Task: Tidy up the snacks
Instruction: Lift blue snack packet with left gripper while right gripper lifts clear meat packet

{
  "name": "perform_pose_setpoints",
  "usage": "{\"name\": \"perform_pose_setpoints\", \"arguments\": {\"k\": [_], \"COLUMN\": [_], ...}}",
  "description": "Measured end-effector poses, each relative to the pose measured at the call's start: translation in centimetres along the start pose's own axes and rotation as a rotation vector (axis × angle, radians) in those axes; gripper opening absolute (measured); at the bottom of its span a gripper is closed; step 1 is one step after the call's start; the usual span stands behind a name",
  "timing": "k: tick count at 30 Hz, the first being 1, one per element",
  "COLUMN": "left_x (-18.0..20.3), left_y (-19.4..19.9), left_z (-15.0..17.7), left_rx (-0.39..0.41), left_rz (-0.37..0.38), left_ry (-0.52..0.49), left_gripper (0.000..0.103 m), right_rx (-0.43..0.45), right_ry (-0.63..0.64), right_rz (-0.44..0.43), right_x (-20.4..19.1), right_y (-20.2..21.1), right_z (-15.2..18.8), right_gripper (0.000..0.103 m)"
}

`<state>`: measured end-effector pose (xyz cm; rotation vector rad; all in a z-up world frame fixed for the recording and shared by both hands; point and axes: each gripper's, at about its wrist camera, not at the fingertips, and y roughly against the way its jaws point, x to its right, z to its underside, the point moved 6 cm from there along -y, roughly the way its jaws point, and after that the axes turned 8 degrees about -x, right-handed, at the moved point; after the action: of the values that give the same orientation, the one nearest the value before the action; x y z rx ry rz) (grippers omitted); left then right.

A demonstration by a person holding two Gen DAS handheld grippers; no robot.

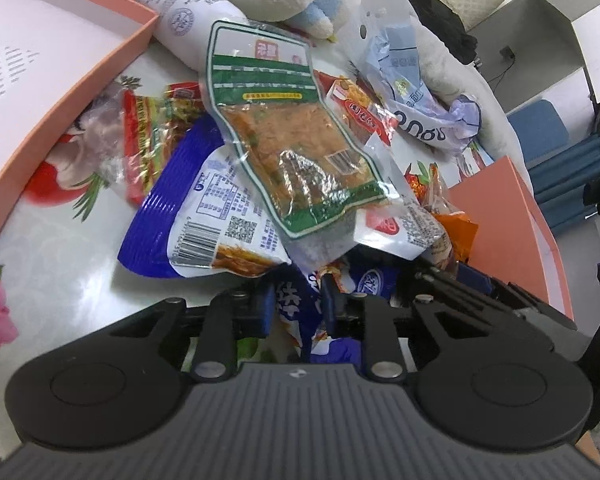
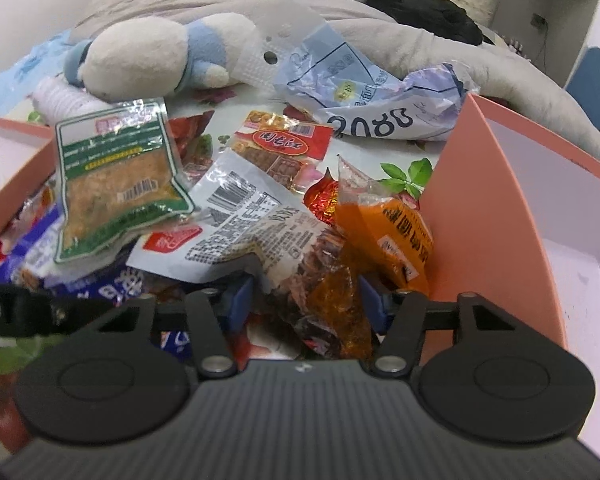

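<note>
A heap of snack packets lies on a flowered tablecloth. A green-edged clear packet (image 1: 284,136) rests on top of the heap; it also shows in the right wrist view (image 2: 116,176). My left gripper (image 1: 296,304) is partly closed around a blue and white packet (image 1: 296,300), with its blue pads close on either side. My right gripper (image 2: 306,294) is open over a clear packet with dark and orange contents (image 2: 324,292). An orange packet (image 2: 392,236) lies just right of it.
A pink box (image 1: 60,92) stands at the left and another pink box (image 2: 496,216) at the right. A plush toy (image 2: 152,56), a white bottle (image 1: 172,4), a crumpled pale blue bag (image 2: 364,92) and bedding lie behind the heap.
</note>
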<state>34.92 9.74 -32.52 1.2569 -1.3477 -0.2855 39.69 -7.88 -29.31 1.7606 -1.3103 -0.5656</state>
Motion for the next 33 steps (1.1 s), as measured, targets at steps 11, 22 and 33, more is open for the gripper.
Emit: {"name": "perform_pose_setpoints", "arguments": {"k": [11, 22, 33], "left_x": [-0.5, 0.0, 3.1], "left_y": [4.6, 11.0, 17.3], "left_z": [4.0, 9.4, 14.3], "left_rx": [0.000, 0.056, 0.136], "left_rz": [-0.051, -0.101, -0.112], "left_ry": [-0.019, -0.056, -0.137], "left_gripper": [0.012, 0.012, 0.011], "right_rx": [-0.047, -0.023, 0.028], "right_ry": [-0.051, -0.127, -0.246], "right_rz": [-0.063, -0.134, -0.211], "right_x": [-1.1, -1.2, 0.5], "right_y": [4.7, 12.5, 19.1], "right_z": [3.8, 8.3, 11.6], "right_gripper": [0.048, 0.047, 0.047]}}
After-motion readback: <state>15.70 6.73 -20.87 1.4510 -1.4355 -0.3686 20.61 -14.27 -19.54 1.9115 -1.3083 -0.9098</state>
